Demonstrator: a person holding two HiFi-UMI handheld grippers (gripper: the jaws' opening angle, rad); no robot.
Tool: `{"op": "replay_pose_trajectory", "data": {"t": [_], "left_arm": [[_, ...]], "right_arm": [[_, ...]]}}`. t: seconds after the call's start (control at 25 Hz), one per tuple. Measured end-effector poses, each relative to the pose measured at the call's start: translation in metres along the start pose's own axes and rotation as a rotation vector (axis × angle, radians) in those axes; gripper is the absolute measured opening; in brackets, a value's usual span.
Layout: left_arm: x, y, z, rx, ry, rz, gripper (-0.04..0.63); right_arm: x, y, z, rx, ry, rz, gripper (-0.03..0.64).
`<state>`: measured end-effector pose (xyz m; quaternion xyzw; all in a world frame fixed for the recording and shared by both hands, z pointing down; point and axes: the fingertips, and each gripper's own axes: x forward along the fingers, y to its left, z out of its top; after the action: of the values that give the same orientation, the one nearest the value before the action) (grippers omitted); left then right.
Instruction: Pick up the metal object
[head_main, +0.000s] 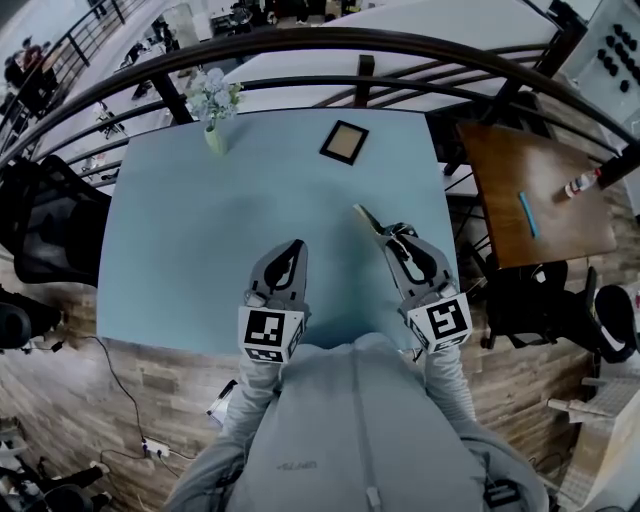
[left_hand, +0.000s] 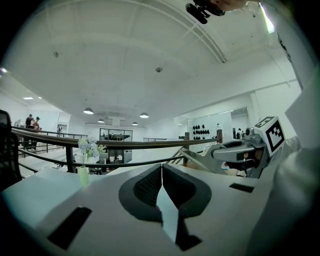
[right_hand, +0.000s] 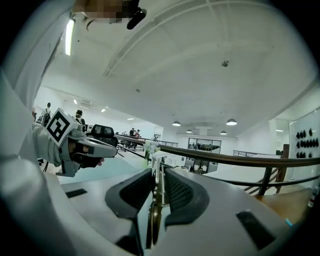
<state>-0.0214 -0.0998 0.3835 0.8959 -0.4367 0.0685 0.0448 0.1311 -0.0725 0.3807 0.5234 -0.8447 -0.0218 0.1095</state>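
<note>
My right gripper (head_main: 388, 232) is shut on a slim metal object (head_main: 367, 219), whose flat end sticks out past the fingertips over the light blue table (head_main: 200, 230). In the right gripper view the metal object (right_hand: 159, 186), with a coiled part, runs lengthwise between the black pads. My left gripper (head_main: 296, 244) hovers over the table's near middle, shut, with nothing between its jaws. In the left gripper view its pads (left_hand: 150, 182) meet at the tip. That view also shows the right gripper (left_hand: 220, 150) with the metal object (left_hand: 192, 159) at the right. Both grippers point level, above the table.
A green vase of pale flowers (head_main: 214, 110) stands at the table's far left corner, a small dark-framed square (head_main: 344, 142) near the far edge. Beyond runs a dark railing (head_main: 300, 45). A wooden side table (head_main: 560, 230) stands at the right, a black chair (head_main: 50, 225) at the left.
</note>
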Motion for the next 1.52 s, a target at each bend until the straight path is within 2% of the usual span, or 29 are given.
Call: {"op": "replay_pose_trajectory", "data": {"t": [0.24,0.48,1.0,1.52], "left_arm": [[-0.003,-0.001,-0.002,0.0,0.006,0.0,0.028],[-0.005,0.006,-0.007,-0.01,0.017,0.03,0.028],[-0.004,0.027,-0.011,-0.013,0.029,0.077,0.028],[0.001,0.04,-0.014,-0.027,0.041,0.093,0.028]], "right_arm": [[-0.022,-0.012,0.005,0.021,-0.036,-0.063,0.092],[-0.035,-0.024,-0.002,0.042,-0.024,-0.1,0.092],[-0.023,-0.029,-0.008,0.091,-0.022,-0.097,0.091],[-0.007,-0.029,-0.009,0.098,-0.008,-0.072,0.091]]}}
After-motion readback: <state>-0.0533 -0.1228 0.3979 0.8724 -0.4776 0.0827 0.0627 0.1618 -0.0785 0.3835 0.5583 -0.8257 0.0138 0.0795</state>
